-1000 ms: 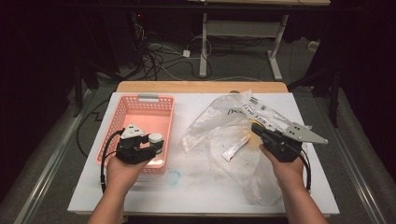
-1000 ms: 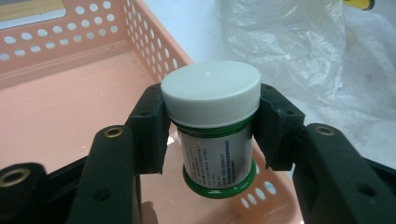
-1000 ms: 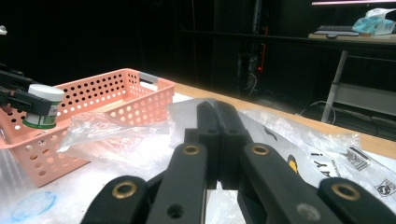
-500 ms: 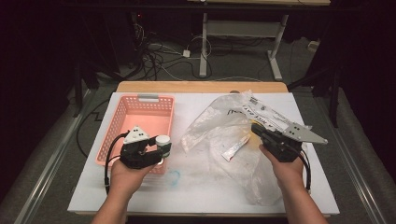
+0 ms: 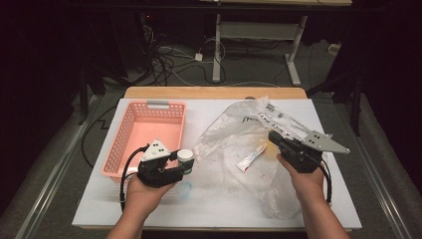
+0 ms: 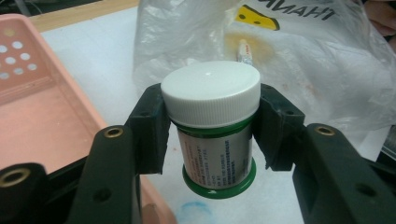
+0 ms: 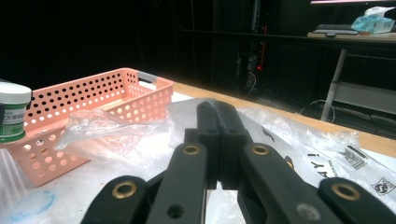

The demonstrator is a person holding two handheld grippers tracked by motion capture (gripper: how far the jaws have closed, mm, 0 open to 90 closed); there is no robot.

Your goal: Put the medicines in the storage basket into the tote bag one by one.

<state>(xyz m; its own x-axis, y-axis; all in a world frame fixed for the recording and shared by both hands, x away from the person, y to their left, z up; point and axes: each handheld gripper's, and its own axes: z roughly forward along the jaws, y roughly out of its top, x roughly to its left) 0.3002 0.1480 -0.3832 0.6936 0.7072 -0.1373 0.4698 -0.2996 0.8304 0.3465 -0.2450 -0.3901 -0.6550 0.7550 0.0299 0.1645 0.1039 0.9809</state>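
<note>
My left gripper [image 5: 185, 162] [image 6: 210, 128] is shut on a small jar [image 5: 185, 156] [image 6: 212, 121] with a white screw cap and a green-rimmed label. It holds the jar upright just off the front right corner of the pink basket [image 5: 130, 133] [image 6: 32, 116]. The jar [image 7: 13, 116] also appears at the left of the right gripper view, beside the basket [image 7: 93, 95]. My right gripper [image 5: 273, 136] [image 7: 217, 111] is shut, its tips pinching the film of a crumpled clear plastic bag [image 5: 234, 144] [image 7: 116, 130] [image 6: 299, 70]. A small tube [image 5: 250, 158] [image 6: 246, 50] lies inside the bag.
A white tabletop [image 5: 224, 209] carries everything, with a wooden strip [image 5: 214, 92] along its far edge. A faint blue ring mark [image 5: 185, 188] [image 7: 28, 205] lies on the table under the jar. Dark floor, cables and desk legs lie beyond.
My left gripper has carried the jar a little to the right, off the basket's front corner toward the bag. The right gripper and the bag have stayed put.
</note>
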